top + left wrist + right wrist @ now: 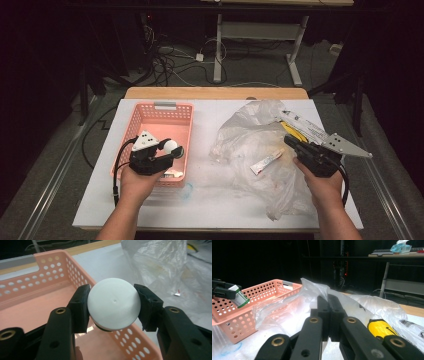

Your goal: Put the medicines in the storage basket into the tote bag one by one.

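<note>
Left gripper (113,306) jaws pinching white round-capped bottle (113,303); right gripper (328,300) jaws pressed together.

l gripper (113,307) clamps white round-capped bottle (113,303) over pink basket (30,282).

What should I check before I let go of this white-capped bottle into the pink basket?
1. Left gripper shut on the white-capped bottle: ok.
2. Bottle above the pink basket, inside its walls: ok.
3. Basket floor free under the bottle: cannot tell; something lies at the near end.
4. Right gripper away from the basket, by the plastic bag: ok.
5. Right gripper's jaws shut, pinching bag film: cannot tell.
</note>
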Action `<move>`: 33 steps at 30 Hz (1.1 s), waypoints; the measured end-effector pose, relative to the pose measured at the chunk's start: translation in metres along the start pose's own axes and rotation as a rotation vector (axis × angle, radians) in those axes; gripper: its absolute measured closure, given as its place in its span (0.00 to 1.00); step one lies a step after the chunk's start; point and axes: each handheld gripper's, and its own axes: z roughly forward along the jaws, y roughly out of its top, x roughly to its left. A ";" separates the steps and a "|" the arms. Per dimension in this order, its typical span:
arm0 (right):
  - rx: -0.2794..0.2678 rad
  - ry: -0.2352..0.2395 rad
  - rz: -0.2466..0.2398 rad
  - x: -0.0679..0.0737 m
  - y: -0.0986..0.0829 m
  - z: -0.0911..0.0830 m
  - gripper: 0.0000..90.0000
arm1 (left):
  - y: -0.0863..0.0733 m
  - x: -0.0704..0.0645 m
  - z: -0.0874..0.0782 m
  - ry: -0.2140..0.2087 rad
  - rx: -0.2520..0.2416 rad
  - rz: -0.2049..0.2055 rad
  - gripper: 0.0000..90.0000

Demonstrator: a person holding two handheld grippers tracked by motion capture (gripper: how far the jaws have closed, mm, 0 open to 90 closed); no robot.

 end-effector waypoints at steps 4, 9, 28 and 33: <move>0.001 0.000 -0.002 0.000 0.000 0.001 1.00 | 0.003 -0.006 -0.002 -0.009 -0.015 0.012 0.54; 0.001 0.000 0.001 0.001 0.000 0.001 1.00 | 0.006 -0.016 -0.004 -0.034 -0.029 0.031 0.54; 0.000 0.004 -0.001 0.000 0.000 0.000 1.00 | 0.007 -0.051 0.013 -0.149 -0.013 0.084 0.54; 0.004 0.006 -0.001 0.001 -0.001 0.001 1.00 | 0.006 -0.059 0.019 -0.162 -0.007 0.098 0.54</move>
